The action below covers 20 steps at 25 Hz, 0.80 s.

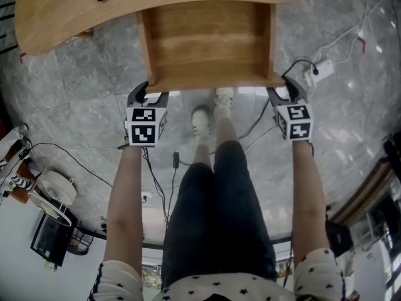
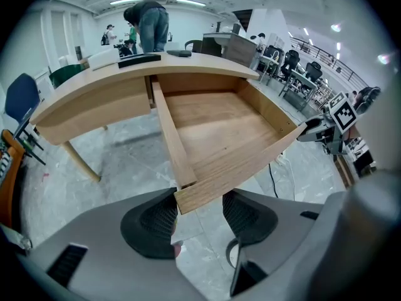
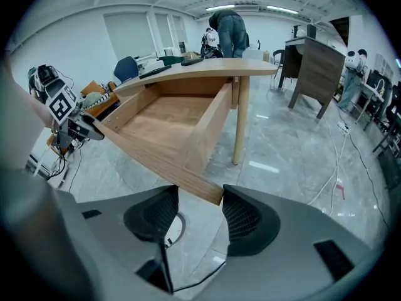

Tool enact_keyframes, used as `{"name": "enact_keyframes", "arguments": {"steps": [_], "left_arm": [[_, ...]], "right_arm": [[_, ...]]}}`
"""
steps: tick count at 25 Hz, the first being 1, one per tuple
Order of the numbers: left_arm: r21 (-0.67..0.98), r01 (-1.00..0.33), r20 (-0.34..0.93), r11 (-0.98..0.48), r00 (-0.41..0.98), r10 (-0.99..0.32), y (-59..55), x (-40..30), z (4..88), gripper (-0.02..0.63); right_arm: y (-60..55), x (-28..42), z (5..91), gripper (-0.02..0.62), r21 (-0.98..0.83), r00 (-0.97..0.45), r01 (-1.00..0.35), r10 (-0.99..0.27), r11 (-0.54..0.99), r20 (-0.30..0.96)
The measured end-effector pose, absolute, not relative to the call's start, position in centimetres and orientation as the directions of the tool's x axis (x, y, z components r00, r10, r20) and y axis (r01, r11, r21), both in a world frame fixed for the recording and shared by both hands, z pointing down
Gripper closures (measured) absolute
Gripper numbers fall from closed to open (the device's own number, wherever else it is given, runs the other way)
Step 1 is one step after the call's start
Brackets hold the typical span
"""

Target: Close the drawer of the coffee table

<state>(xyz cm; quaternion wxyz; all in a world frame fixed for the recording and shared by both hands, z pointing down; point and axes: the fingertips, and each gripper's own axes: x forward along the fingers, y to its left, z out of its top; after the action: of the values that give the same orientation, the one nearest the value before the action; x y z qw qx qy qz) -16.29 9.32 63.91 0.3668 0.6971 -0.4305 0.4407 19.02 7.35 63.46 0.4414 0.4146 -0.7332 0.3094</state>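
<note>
At near edge of coffee table [image 1: 56,17]: drawer [image 1: 210,46] seen pulled well out, nothing closed yet. Left gripper [image 1: 148,96] jaws apart, near-left front corner set between; right gripper [image 1: 283,93] jaws apart, near-right corner between. Whole push judged left.

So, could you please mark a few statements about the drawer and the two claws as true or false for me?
1. The drawer stands pulled out of the coffee table. True.
2. A mug sits inside the drawer. False: only bare wood shows inside it.
3. The left claw is at a front corner of the drawer, its jaws apart around that corner. True.
4. The right claw rests up on the tabletop. False: it is at the drawer's other front corner, jaws apart on either side of it.
</note>
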Motion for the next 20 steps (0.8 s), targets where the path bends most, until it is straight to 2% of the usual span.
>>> {"name": "enact_keyframes", "arguments": {"steps": [20], "left_arm": [[0.140, -0.921, 0.934, -0.363, 0.245, -0.261, 8.8, -16.6, 61.9, 0.370]], "right_arm": [[7.0, 18.7, 61.5, 0.368, -0.113, -0.285, -0.876, -0.316, 0.469, 0.905]]}}
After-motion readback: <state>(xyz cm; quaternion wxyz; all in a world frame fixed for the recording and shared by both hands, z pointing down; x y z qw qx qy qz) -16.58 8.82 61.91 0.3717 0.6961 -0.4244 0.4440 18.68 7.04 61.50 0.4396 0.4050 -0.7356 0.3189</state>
